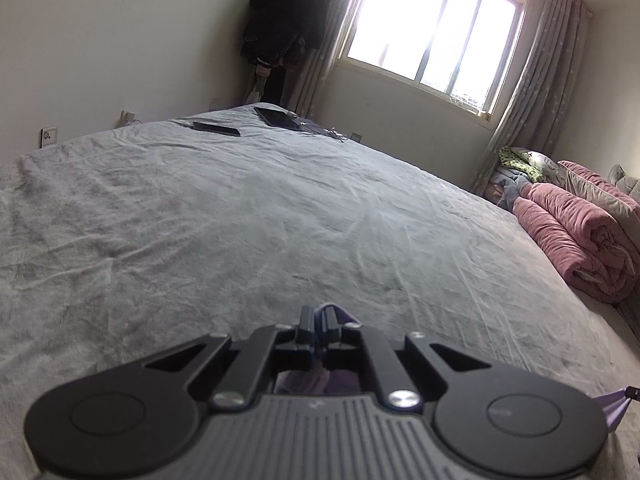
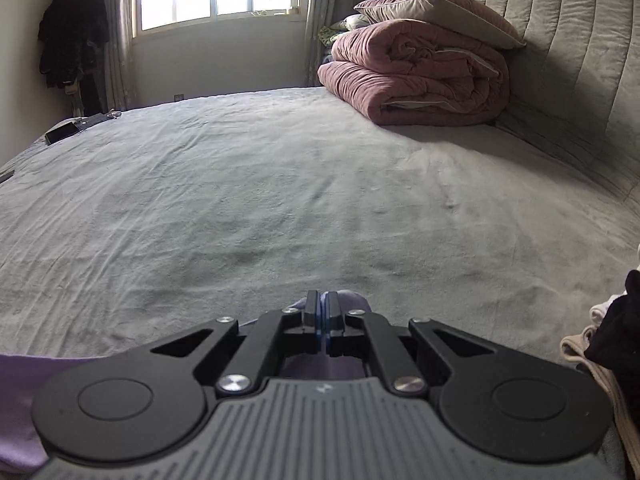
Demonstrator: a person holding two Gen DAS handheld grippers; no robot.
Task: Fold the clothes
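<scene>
A lilac garment [image 2: 18, 396] hangs below both grippers, mostly hidden under their bodies. In the left wrist view my left gripper [image 1: 319, 316] is shut on a fold of the lilac garment [image 1: 342, 315], and another strip of it shows at the lower right. In the right wrist view my right gripper [image 2: 321, 304] is shut on the same cloth, which bunches just past the fingertips and spreads out at the lower left. Both grippers hover low over the grey bedsheet [image 1: 240, 216], near its front edge.
A folded pink quilt [image 2: 416, 80] with pillows lies by the padded headboard [image 2: 568, 52]. A heap of dark and cream clothes [image 2: 612, 344] sits at the right. A tablet [image 1: 279, 118] and a dark flat device [image 1: 216, 128] lie at the far end. Dark coats [image 1: 284, 16] hang beside the window.
</scene>
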